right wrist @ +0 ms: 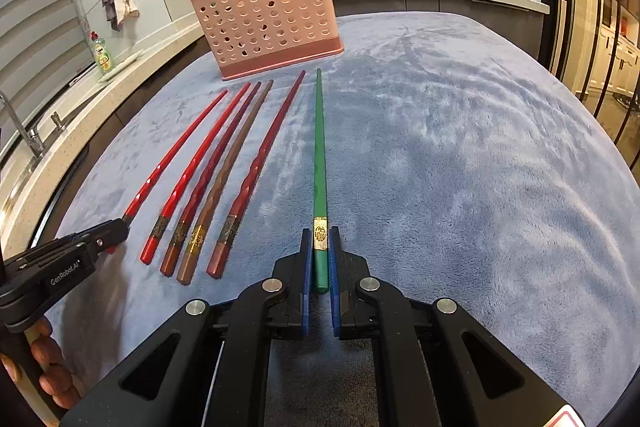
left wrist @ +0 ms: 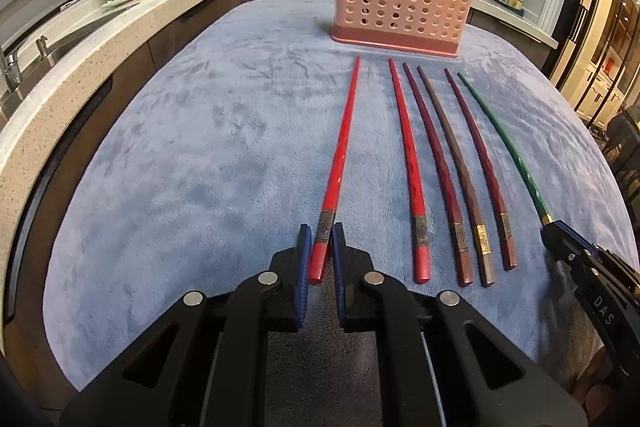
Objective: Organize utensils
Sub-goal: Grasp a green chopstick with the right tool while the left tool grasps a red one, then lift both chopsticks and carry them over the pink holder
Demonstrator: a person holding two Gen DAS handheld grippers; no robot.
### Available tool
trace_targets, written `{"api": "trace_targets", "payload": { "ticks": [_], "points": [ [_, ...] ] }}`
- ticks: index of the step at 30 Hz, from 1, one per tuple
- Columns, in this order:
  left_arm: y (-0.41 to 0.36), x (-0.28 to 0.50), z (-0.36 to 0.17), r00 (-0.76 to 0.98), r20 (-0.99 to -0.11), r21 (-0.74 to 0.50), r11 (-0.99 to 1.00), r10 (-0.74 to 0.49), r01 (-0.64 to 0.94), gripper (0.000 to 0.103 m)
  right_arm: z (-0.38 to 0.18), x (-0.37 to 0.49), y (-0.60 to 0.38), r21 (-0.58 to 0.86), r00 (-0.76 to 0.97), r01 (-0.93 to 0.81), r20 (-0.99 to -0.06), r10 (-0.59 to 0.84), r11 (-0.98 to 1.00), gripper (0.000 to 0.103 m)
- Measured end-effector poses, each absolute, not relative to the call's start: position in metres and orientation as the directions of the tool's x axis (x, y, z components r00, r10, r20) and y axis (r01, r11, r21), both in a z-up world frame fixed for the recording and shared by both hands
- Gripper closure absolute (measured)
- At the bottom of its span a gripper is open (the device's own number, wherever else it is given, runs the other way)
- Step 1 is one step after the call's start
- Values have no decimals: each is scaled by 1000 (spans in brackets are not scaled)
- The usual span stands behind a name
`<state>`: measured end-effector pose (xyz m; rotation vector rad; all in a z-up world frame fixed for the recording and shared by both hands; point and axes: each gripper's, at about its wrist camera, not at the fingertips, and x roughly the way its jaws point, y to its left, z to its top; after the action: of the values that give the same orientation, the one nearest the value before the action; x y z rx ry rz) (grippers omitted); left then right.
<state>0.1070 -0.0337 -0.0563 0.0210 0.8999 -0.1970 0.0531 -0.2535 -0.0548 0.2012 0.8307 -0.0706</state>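
The left tongs [left wrist: 321, 247] are closing on the thick end of a red chopstick [left wrist: 340, 163], the blue pads touching it on both sides. The right tongs [right wrist: 320, 251] are gripping the green chopstick [right wrist: 320, 147] in the same way, near its gold band. Both sticks are lying flat on the bench [right wrist: 460, 147] w/ a blue-grey fleece cover, tips pointing to the pink holder [right wrist: 268, 23]. Between them 4 more chopsticks are resting side by side: one red [left wrist: 408, 163], two dark red, one brown [left wrist: 452, 163]. The holder is standing upright at the far end (some chopsticks already inside, approx. three showing above the rim).
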Motion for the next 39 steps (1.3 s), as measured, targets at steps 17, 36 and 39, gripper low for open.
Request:
{"api": "trace_targets", "payload": {
  "ticks": [17, 36, 39],
  "points": [
    [-8, 104, 40, 718, -657, -159, 973, -230, 167, 95, 34, 39, -272, 215, 800, 141, -600, 17, 966, 96],
    [1, 114, 124, 797, -537, -190, 960, -276, 204, 96, 112, 38, -299, 263, 887, 137, -461, 0, 955, 96],
    [-2, 117, 134, 803, -523, -191, 958, -285, 216, 96, 120, 42, -299, 273, 894, 124, -447, 11, 954, 96]
  ]
}}
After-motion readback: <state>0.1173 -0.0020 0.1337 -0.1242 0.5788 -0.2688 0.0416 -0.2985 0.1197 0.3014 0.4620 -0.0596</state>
